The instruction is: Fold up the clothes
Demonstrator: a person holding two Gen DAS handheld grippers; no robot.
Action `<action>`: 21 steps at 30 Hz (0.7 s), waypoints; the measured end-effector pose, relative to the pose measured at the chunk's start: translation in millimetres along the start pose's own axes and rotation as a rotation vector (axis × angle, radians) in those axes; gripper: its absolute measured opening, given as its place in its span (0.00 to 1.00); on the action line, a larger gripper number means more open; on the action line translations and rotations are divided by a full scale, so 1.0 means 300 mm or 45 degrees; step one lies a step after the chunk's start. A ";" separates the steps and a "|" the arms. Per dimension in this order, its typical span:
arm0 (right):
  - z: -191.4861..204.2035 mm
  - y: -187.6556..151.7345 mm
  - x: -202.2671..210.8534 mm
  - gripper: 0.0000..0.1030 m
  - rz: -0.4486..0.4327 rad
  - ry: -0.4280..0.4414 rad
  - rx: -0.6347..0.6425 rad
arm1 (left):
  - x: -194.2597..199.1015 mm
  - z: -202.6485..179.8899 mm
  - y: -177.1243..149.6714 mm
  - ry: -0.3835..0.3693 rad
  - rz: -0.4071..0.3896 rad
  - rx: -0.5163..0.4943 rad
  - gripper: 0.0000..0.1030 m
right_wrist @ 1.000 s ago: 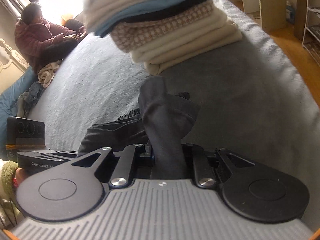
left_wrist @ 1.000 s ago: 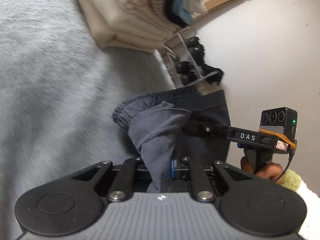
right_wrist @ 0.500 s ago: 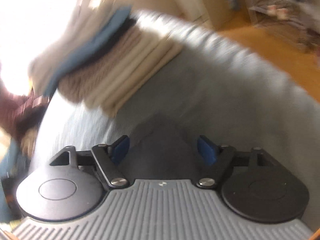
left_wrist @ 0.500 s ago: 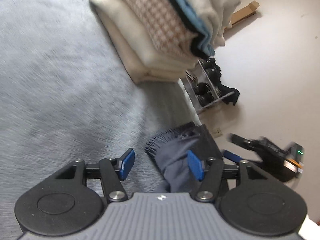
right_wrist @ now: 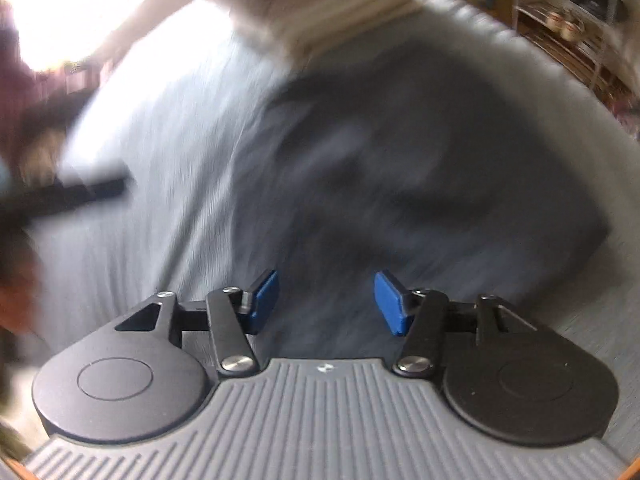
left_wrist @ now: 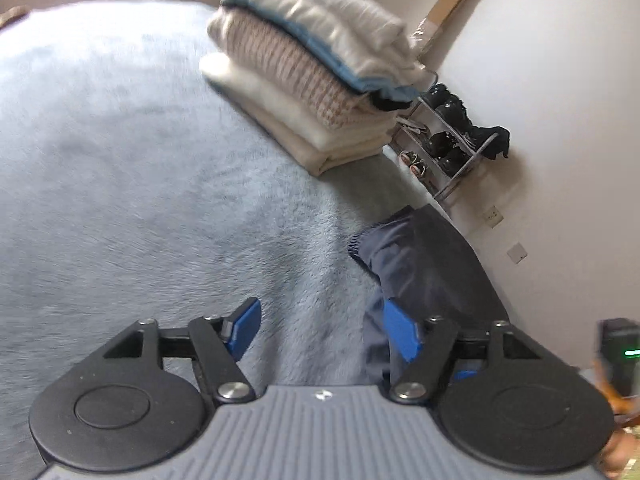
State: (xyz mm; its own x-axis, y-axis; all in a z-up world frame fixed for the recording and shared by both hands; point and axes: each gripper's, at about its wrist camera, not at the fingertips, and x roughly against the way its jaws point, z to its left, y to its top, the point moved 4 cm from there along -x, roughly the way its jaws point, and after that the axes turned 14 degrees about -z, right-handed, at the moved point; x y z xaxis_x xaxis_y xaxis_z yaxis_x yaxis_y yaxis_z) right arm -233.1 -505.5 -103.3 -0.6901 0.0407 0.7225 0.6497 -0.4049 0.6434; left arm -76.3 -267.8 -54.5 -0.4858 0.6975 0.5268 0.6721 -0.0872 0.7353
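Note:
A dark grey garment (left_wrist: 424, 268) lies folded on the pale blue bed cover (left_wrist: 140, 184), near the bed's right edge. My left gripper (left_wrist: 324, 328) is open and empty above the cover, its right pad just over the garment's near left edge. In the blurred right wrist view the same dark garment (right_wrist: 420, 160) lies spread ahead of my right gripper (right_wrist: 326, 300), which is open and empty.
A stack of folded sweaters and towels (left_wrist: 316, 68) sits on the bed beyond the garment. A shoe rack (left_wrist: 448, 144) stands by the white wall past the bed edge. The other gripper's camera block (left_wrist: 618, 354) shows at far right.
Both grippers let go of the dark garment, opened, and drew back. The garment now lies flat on the bed. The right wrist view is still in motion.

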 end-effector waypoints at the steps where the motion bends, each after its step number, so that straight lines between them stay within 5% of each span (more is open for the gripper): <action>1: 0.015 -0.028 -0.024 0.50 0.019 -0.049 0.019 | 0.044 -0.010 0.000 0.006 -0.012 -0.030 0.73; 4: 0.051 -0.056 -0.032 0.50 0.017 -0.185 0.071 | 0.155 -0.050 -0.002 0.009 -0.054 -0.084 0.83; 9: 0.157 -0.052 0.184 0.61 -0.035 -0.183 -0.012 | 0.330 -0.124 -0.008 0.012 -0.131 -0.146 0.99; 15: 0.274 -0.095 0.433 0.76 -0.015 -0.196 -0.132 | 0.415 -0.257 -0.053 0.031 -0.099 -0.202 1.00; 21: 0.341 -0.180 0.623 0.87 -0.102 -0.447 -0.067 | 0.464 -0.377 -0.110 0.071 -0.044 -0.235 1.00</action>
State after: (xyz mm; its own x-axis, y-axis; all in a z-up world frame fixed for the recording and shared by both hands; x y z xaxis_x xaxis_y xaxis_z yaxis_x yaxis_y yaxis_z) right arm -364.5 -382.6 23.0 -0.5810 0.3818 0.7188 0.5742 -0.4337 0.6944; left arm -229.4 -248.4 42.8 -0.5401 0.6625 0.5190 0.5432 -0.1967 0.8163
